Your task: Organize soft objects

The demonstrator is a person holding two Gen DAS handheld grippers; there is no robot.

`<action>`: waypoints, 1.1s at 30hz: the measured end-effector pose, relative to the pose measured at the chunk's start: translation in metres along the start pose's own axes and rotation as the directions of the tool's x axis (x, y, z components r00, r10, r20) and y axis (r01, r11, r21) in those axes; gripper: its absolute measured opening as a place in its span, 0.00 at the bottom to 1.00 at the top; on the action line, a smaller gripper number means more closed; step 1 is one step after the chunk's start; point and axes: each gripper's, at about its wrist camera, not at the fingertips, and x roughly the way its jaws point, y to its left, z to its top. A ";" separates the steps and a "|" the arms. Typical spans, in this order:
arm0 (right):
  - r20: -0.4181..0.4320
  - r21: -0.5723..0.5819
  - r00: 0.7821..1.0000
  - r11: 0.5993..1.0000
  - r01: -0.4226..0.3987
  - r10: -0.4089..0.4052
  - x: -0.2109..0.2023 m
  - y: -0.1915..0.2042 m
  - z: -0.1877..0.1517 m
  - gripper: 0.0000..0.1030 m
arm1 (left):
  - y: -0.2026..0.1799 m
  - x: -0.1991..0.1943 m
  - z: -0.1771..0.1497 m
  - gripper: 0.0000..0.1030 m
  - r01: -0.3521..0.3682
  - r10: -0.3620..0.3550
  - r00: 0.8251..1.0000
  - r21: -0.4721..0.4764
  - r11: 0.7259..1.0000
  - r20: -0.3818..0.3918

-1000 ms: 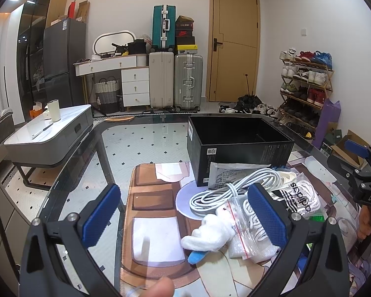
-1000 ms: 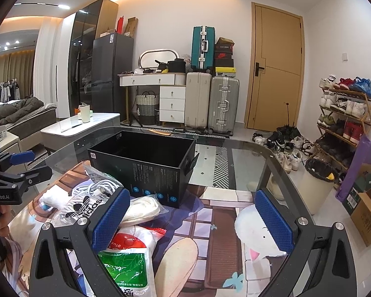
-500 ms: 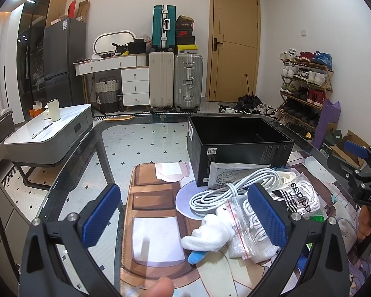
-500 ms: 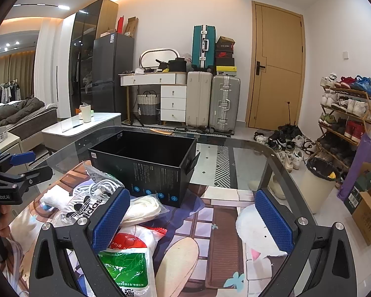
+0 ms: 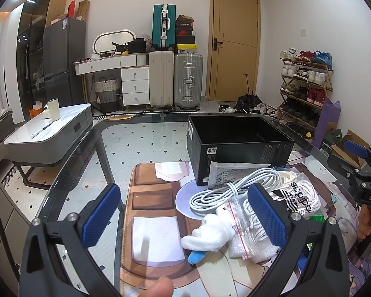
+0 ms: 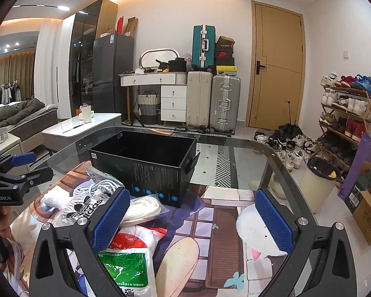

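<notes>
We hold left gripper (image 5: 185,219) above glass bench (image 5: 86,148), fingers spread, nothing between. Right gripper (image 6: 193,219) likewise spread, empty. Soft objects heaped on printed mat (image 5: 155,198) just before open black box (image 5: 237,153): white cable coil (image 5: 225,190), white cloth (image 5: 207,232), bagged rope (image 6: 143,206), green-label bag (image 6: 128,269).
</notes>
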 end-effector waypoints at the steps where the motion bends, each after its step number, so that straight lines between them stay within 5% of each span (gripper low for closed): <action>1: 0.000 0.003 1.000 1.000 -0.001 0.001 0.001 0.000 0.000 1.00 | 0.000 0.000 0.000 1.00 0.000 0.000 1.000 0.002 1.000 0.000; 33: -0.031 -0.054 0.998 0.997 -0.049 0.048 0.006 0.015 -0.002 1.00 | -0.001 0.003 0.001 1.00 0.003 -0.003 1.000 0.012 1.000 -0.016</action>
